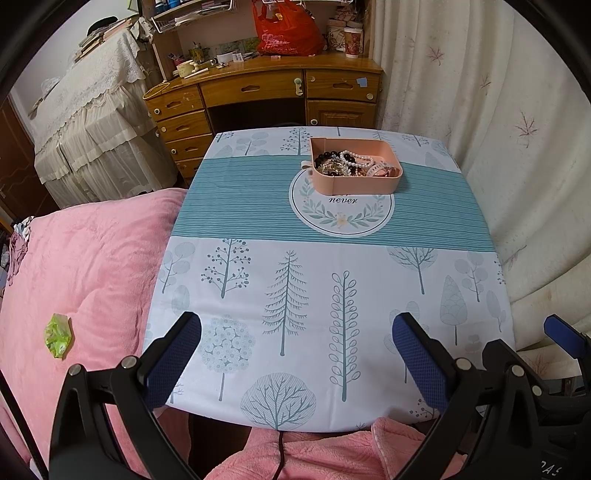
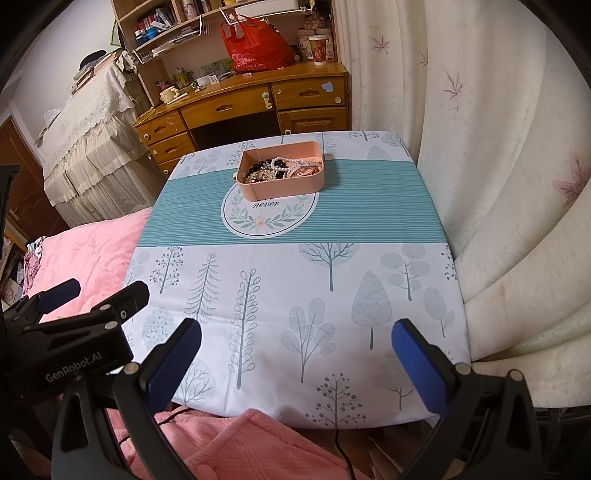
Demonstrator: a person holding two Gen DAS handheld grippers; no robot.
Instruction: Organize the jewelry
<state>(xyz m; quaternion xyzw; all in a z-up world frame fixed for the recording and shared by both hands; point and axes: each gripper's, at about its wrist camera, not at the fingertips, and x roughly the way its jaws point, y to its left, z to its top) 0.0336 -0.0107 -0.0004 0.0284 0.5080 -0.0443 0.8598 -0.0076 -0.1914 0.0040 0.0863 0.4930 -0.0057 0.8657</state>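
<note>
Two words can be read: "never" in the round wreath emblem (image 1: 341,210) printed on the tabletop's cloth, partly covered by the box, and "GenRobot.AI" in white on the black body of the left tongs (image 2: 92,295) as seen from the right wrist camera.

The pink box (image 1: 355,181) sits on the far half of the tabletop (image 1: 258,266), on the teal striped band, its near wall overlapping the top of the emblem. It is rectangular with rounded corners, and its long axis runs left to right across the tabletop. A small tab sticks out at its left end. Inside lies a tangled heap of jewelry (image 1: 349,164): dark round beads toward the left, a white pearl strand across the middle, gold-toned pieces near the front, and a pale band at the right. How many pieces there are cannot be told.

Both tongs hang over the near edge of the tabletop, well apart from the box. The left tongs (image 1: 295,354) are spread wide, blue pads facing each other, with nothing between them. The right tongs (image 2: 295,354) are likewise spread wide and hold nothing.

Left of the tabletop lies a pink blanket (image 1: 85,266) with a small green wrapper (image 1: 58,335) on it. A wooden desk (image 1: 258,92) stands beyond the far edge, a red plastic bag (image 1: 288,29) on top.
</note>
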